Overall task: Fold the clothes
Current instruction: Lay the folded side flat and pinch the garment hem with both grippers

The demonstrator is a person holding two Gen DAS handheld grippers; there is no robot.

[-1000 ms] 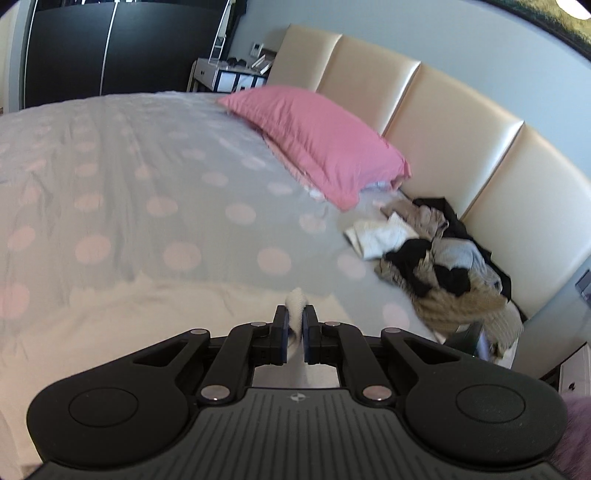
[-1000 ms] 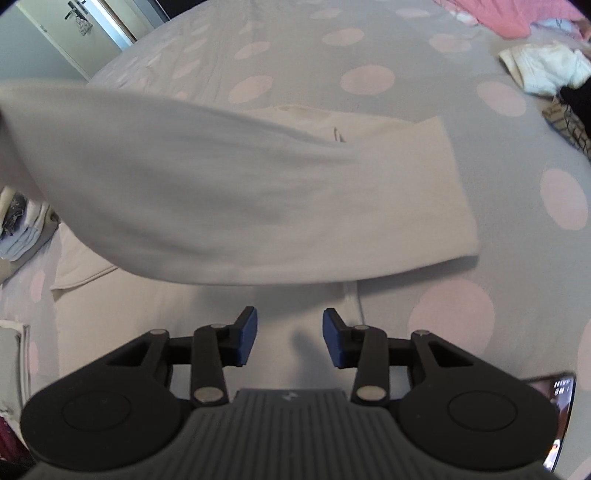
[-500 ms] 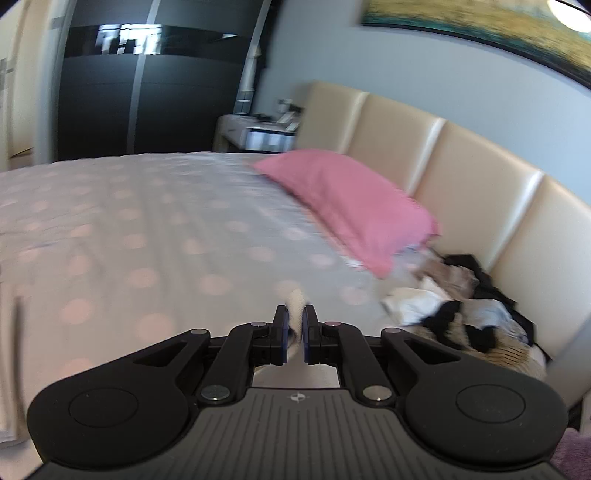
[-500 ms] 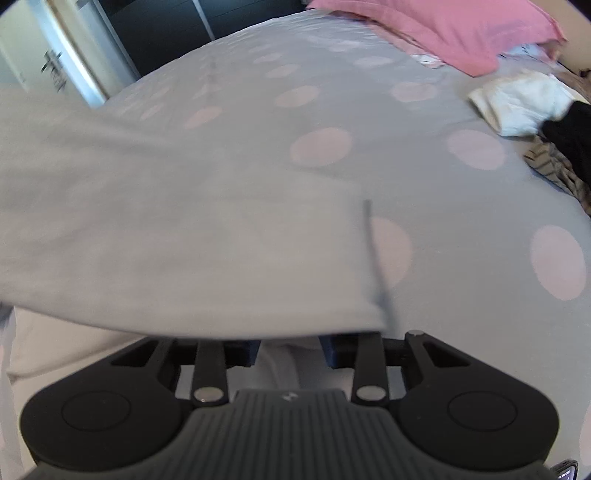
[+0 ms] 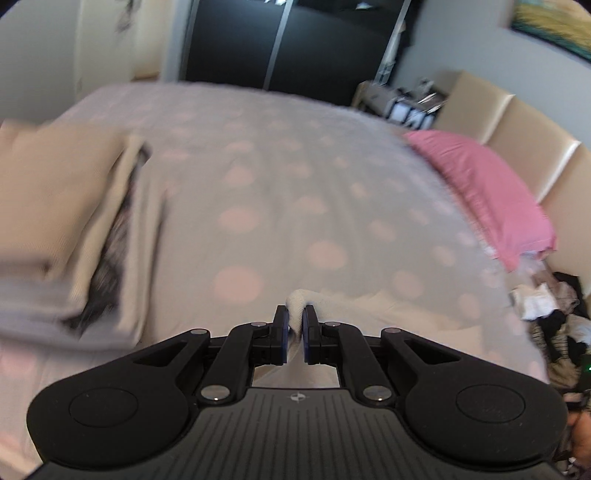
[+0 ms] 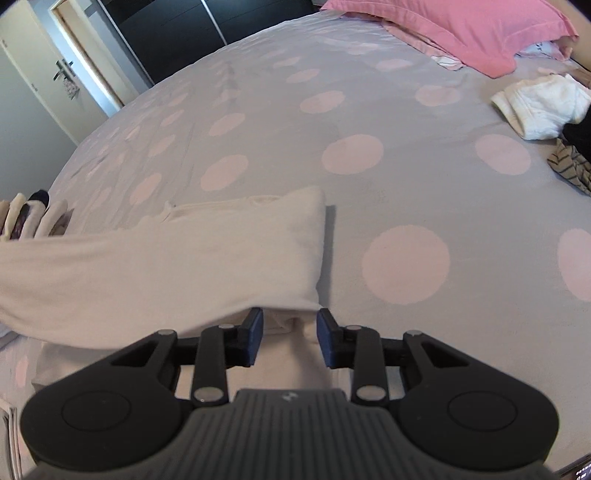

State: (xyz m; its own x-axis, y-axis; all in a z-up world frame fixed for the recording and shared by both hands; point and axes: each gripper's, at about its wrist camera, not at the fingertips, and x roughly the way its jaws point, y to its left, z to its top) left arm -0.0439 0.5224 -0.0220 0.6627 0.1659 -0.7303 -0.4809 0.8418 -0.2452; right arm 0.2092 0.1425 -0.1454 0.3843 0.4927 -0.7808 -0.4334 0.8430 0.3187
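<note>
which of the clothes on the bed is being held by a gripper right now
The cream garment spread nearest the cameras: the left gripper pinches a fold of it. The small white garment and the dark heap by the pink pillow lie untouched.

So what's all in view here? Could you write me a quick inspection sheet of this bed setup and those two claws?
Surface: bed with grey bedspread with pink dots.
Job's things: cream garment, folded over, lying in front of the right claw.
Clutter: unsorted clothes pile near the headboard; white item; stack of folded clothes, blurred.
Claws: left claw shut on a pinch of the cream garment; right claw open, fabric between its fingers, not pressed.
Cables: nothing seen.
Surroundings: pink pillow, beige padded headboard, dark wardrobe, door.
</note>
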